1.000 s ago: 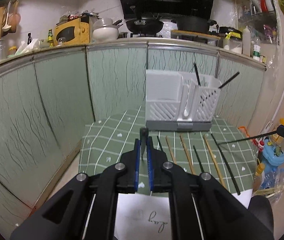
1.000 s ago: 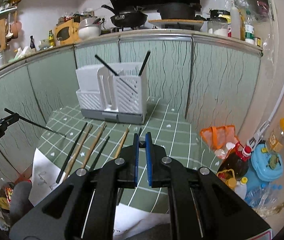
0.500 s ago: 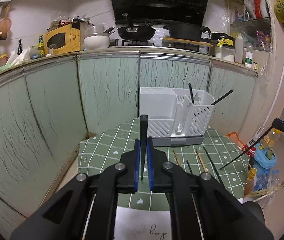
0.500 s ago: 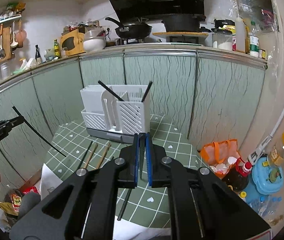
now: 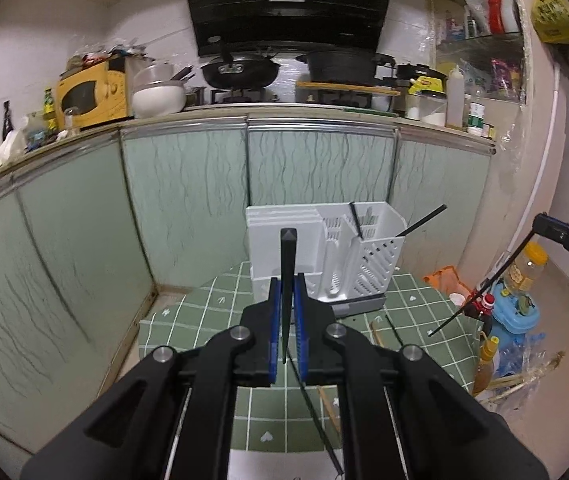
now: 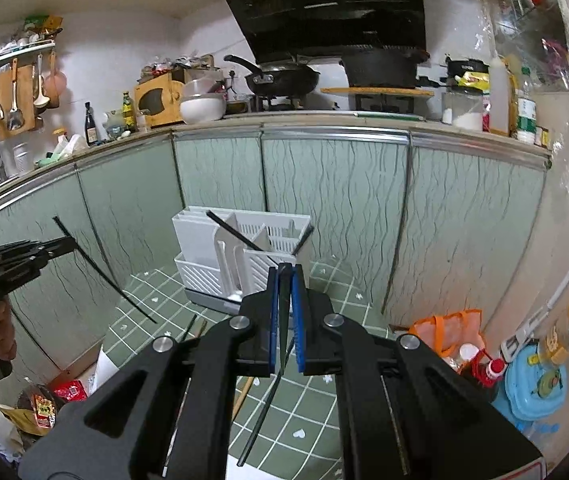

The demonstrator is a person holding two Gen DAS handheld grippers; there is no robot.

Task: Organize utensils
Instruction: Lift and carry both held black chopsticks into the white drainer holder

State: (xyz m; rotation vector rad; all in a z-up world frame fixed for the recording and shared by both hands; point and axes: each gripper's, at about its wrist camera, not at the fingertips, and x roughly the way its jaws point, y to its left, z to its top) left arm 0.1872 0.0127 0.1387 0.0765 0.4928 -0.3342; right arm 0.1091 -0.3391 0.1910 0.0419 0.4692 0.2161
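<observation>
The rack (image 5: 348,256) is white matt plastic. The tablecloth (image 5: 220,312) looks smooth and green-checked. Loose chopsticks (image 6: 200,330) look wooden; the held chopstick (image 5: 287,280) is smooth black. Cabinet edges (image 6: 336,133) are shiny metal.

Soft, even indoor light, fairly dim, with weak shadows. Both fisheye views bend the cabinet fronts (image 5: 188,208) strongly toward dark corners (heavy vignetting). Glare whitens the far wall tiles (image 6: 132,60); edges look slightly soft.

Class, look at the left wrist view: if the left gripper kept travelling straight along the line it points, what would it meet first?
Most likely the white utensil holder, which stands straight ahead of the left gripper and the black chopstick clamped in it. The gap between looks free, though depth is unclear.
</observation>
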